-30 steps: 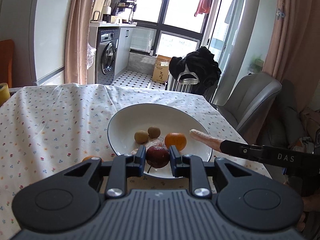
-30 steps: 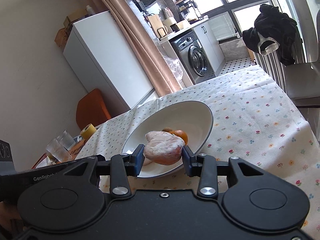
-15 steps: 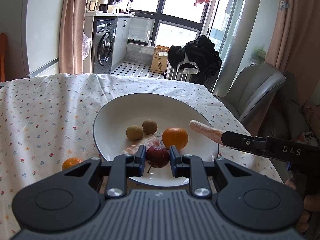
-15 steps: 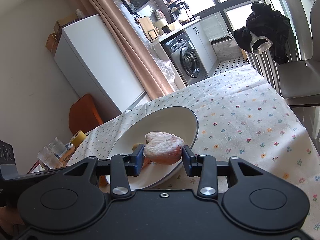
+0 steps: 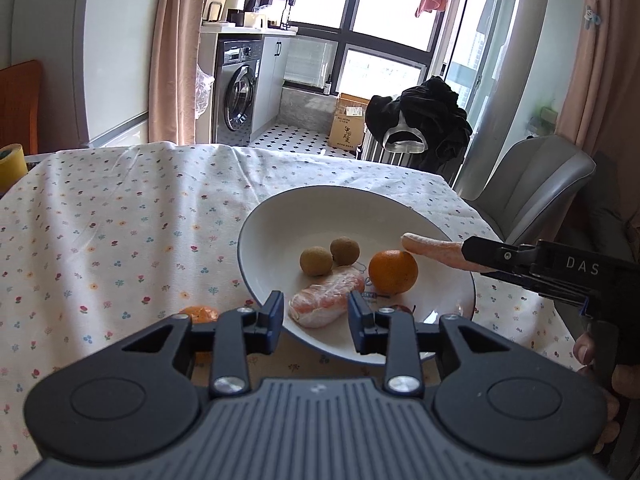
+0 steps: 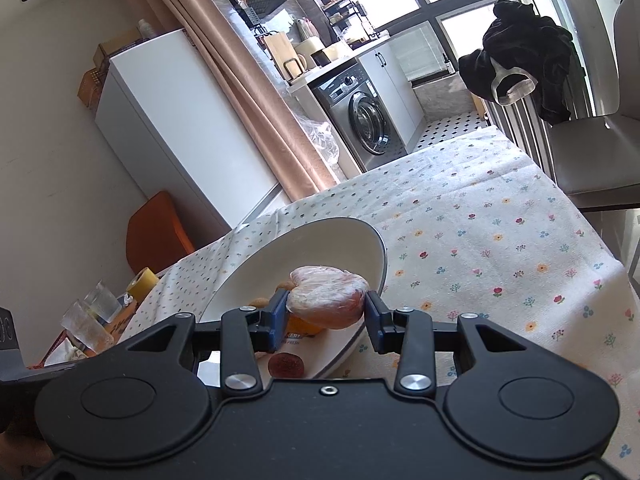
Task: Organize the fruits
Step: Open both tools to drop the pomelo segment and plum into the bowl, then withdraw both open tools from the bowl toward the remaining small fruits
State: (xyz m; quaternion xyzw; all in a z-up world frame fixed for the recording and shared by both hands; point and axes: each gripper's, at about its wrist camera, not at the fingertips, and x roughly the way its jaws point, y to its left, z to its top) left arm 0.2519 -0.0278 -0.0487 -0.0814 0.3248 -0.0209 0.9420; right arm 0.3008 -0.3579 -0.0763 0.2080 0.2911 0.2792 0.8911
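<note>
A white bowl (image 5: 280, 220) on the floral tablecloth holds two brown kiwis (image 5: 316, 260), an orange (image 5: 393, 272), a wrapped pink fruit (image 5: 326, 302) and a dark red fruit (image 6: 285, 365), mostly hidden behind my left finger in the left wrist view. My left gripper (image 5: 316, 316) is open and empty above the bowl's near rim. My right gripper (image 6: 326, 316) is shut on a plastic-wrapped pink fruit (image 6: 327, 296) held over the bowl's right rim (image 6: 376, 264); it shows in the left wrist view (image 5: 436, 250) too. A second orange (image 5: 199, 314) lies on the cloth left of the bowl.
A grey chair (image 5: 536, 184) stands at the table's right edge. Glasses (image 6: 86, 320) and a yellow tape roll (image 6: 141, 282) sit at the far left end. Black clothing hangs on a radiator (image 5: 416, 120) beyond the table.
My left gripper opened and let the dark red fruit go into the bowl, then drew back. My right gripper kept hold of the wrapped fruit, shifting slightly over the rim.
</note>
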